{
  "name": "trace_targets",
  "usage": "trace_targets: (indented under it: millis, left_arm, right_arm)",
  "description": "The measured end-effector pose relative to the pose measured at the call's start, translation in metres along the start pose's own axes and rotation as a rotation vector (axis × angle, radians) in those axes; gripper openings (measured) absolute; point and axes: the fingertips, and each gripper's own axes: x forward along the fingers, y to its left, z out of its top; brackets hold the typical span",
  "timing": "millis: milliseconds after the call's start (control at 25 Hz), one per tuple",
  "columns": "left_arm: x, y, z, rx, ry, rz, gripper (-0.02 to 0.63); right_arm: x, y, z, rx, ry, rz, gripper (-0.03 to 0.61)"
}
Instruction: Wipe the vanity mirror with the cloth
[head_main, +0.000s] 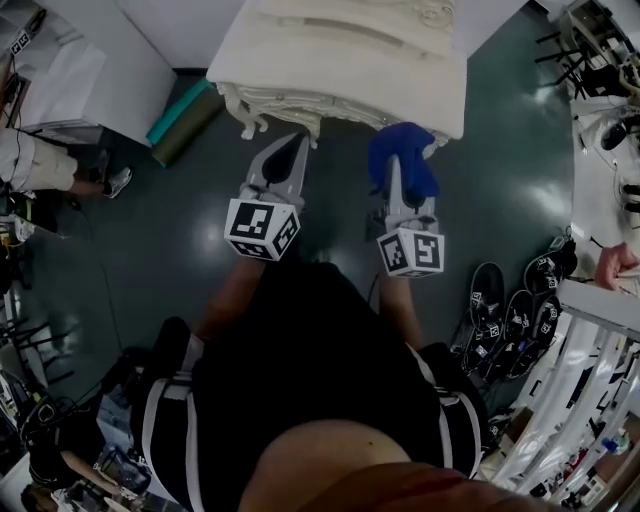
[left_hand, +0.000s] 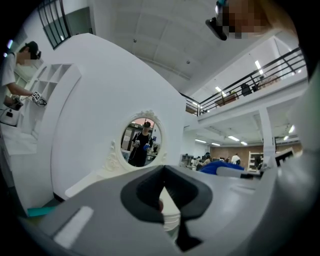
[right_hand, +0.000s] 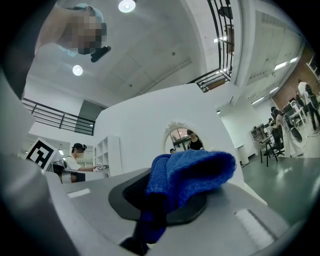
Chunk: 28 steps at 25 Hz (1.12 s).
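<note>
1. Head view shows both grippers held out in front of the person. They point toward a white vanity (head_main: 340, 55) that stands just ahead of their tips.
2. Right gripper (right_hand: 172, 192) is clamped on a blue knitted cloth (right_hand: 192, 172). The cloth bunches over and past its tips, with a tail hanging below the jaws.
3. Left gripper (left_hand: 162, 172) has its jaws drawn together at the tips with nothing between them.
4. The oval mirror (right_hand: 182, 140), in its carved white frame, sits ahead of and above the right gripper's tips and well apart from the cloth. From the left gripper it lies ahead and slightly to the left.
5. Judging by this, the step in hand is the approach: the cloth is gripped but wiping has not begun.
6. The next move probably calls for raising and advancing the right gripper until the bunched cloth, not the jaw tips, presses flat on the glass. It would then sweep across the glass, with the left gripper kept out of the way.
</note>
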Motion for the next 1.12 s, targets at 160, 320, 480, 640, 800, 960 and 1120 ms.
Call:
trace_targets:
  millis: [160,320,480,640,800,960,1120]
  left_arm:
    - [0.021,0.003,-0.001,-0.006,-0.009,-0.021,0.009]
    - [0.051,0.01,0.007,-0.02,-0.024,-0.05,0.009]
    - [0.082,0.023,0.02,-0.019,-0.043,-0.07,0.009]
    - [0.11,0.043,0.025,-0.019,-0.036,-0.091,0.009]
    - [0.137,0.068,0.026,-0.029,-0.024,-0.114,0.009]
    - [0.162,0.094,0.043,-0.021,-0.028,-0.151,0.009]
    - [0.19,0.116,0.053,-0.016,-0.023,-0.191,0.009]
  right_arm:
    - [0.017,-0.007,-0.004,-0.006,-0.006,-0.005,0.055]
    - [0.043,-0.014,-0.004,-0.002,-0.013,-0.008,0.055]
    - [0.079,-0.022,0.0,-0.018,-0.019,-0.013,0.054]
    - [0.117,-0.024,-0.002,-0.032,-0.018,-0.019,0.054]
    - [0.154,-0.021,-0.006,-0.04,-0.017,-0.032,0.054]
    - [0.192,-0.015,-0.004,-0.047,-0.023,-0.054,0.054]
    - [0.229,-0.016,-0.005,-0.048,-0.031,-0.085,0.054]
